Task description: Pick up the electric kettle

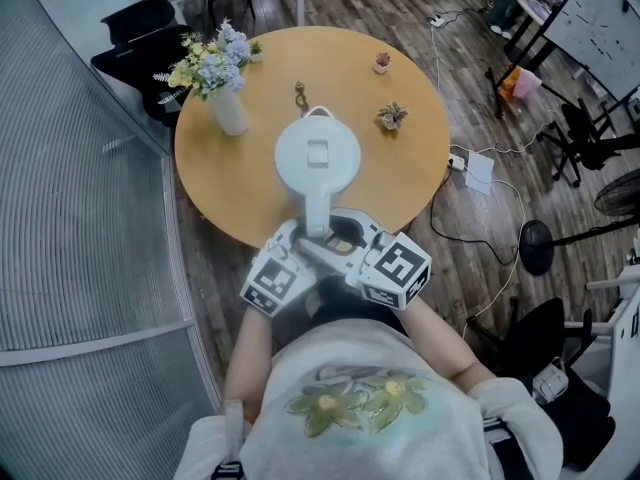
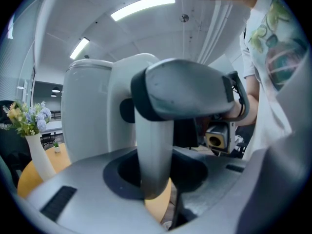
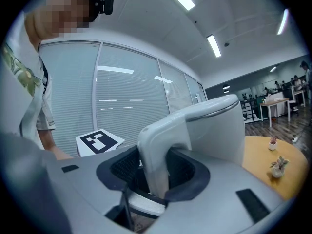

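The white electric kettle [image 1: 317, 156] hangs over the near part of the round wooden table [image 1: 415, 173], its handle [image 1: 315, 213] pointing back at me. My left gripper [image 1: 303, 236] and right gripper [image 1: 345, 236] meet at that handle from either side, just off the table's near edge. In the left gripper view the handle's upright bar [image 2: 153, 145] sits in the pad recess of my left gripper [image 2: 156, 179], clamped. The right gripper view has the handle [image 3: 156, 155] squeezed between the jaws of my right gripper [image 3: 151, 179], with the kettle body [image 3: 214, 130] beyond.
A white vase of flowers [image 1: 228, 108] stands at the table's left, two tiny potted plants [image 1: 391, 116] [image 1: 382, 62] on its right and a small figure [image 1: 299, 95] behind the kettle. A black chair [image 1: 140, 28] is far left. Cables and a power strip [image 1: 478, 168] lie on the floor right.
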Action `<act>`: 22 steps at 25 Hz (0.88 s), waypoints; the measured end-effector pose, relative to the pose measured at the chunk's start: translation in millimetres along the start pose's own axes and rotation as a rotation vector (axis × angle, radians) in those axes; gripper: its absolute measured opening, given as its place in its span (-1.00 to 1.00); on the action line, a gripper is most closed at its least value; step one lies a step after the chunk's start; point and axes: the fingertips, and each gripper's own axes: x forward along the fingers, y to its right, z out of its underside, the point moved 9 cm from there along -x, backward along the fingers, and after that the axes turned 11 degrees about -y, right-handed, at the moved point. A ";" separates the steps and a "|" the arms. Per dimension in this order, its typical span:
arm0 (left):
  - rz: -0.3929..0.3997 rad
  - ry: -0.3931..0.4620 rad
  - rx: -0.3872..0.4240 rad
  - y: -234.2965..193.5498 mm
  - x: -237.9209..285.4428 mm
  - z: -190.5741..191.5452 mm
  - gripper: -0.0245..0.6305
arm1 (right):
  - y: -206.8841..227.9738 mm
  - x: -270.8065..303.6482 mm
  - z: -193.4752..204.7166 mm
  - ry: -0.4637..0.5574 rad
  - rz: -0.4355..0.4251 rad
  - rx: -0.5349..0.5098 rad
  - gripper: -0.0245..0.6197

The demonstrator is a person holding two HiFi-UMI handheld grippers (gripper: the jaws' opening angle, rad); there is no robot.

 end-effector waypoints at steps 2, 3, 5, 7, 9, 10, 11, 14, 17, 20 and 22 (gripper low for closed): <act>0.003 -0.001 -0.001 2.9 -0.3 1.8 -0.57 | -2.0 -0.9 2.4 -0.002 0.000 0.004 -0.35; 0.003 -0.002 -0.001 4.7 -0.1 2.3 -0.57 | -2.8 -2.0 3.6 -0.002 0.000 0.006 -0.35; 0.004 -0.003 -0.002 9.8 0.4 2.2 -0.57 | -4.7 -5.8 6.0 -0.003 -0.002 0.012 -0.35; 0.003 -0.006 -0.002 14.0 0.3 2.4 -0.57 | -6.7 -8.6 8.0 -0.003 -0.005 0.016 -0.35; 0.000 -0.008 -0.004 14.1 -0.5 3.9 -0.57 | -7.3 -7.3 8.9 -0.005 -0.008 0.016 -0.35; -0.001 -0.009 -0.005 13.5 -0.8 4.6 -0.57 | -7.1 -6.0 9.1 -0.005 -0.010 0.016 -0.35; -0.003 -0.010 -0.006 13.4 -0.9 5.1 -0.57 | -7.0 -5.5 9.4 -0.006 -0.013 0.015 -0.35; -0.007 -0.014 -0.014 18.3 1.0 5.4 -0.57 | -7.6 -8.6 12.0 -0.012 -0.020 0.012 -0.35; -0.010 -0.019 -0.024 22.0 3.1 6.8 -0.58 | -7.7 -10.3 14.9 -0.021 -0.028 0.010 -0.35; -0.011 -0.024 -0.038 23.2 6.9 8.0 -0.58 | -5.3 -11.0 17.3 -0.033 -0.035 0.007 -0.35; -0.013 -0.027 -0.049 22.4 9.0 9.2 -0.58 | -2.7 -9.8 18.2 -0.042 -0.045 0.007 -0.35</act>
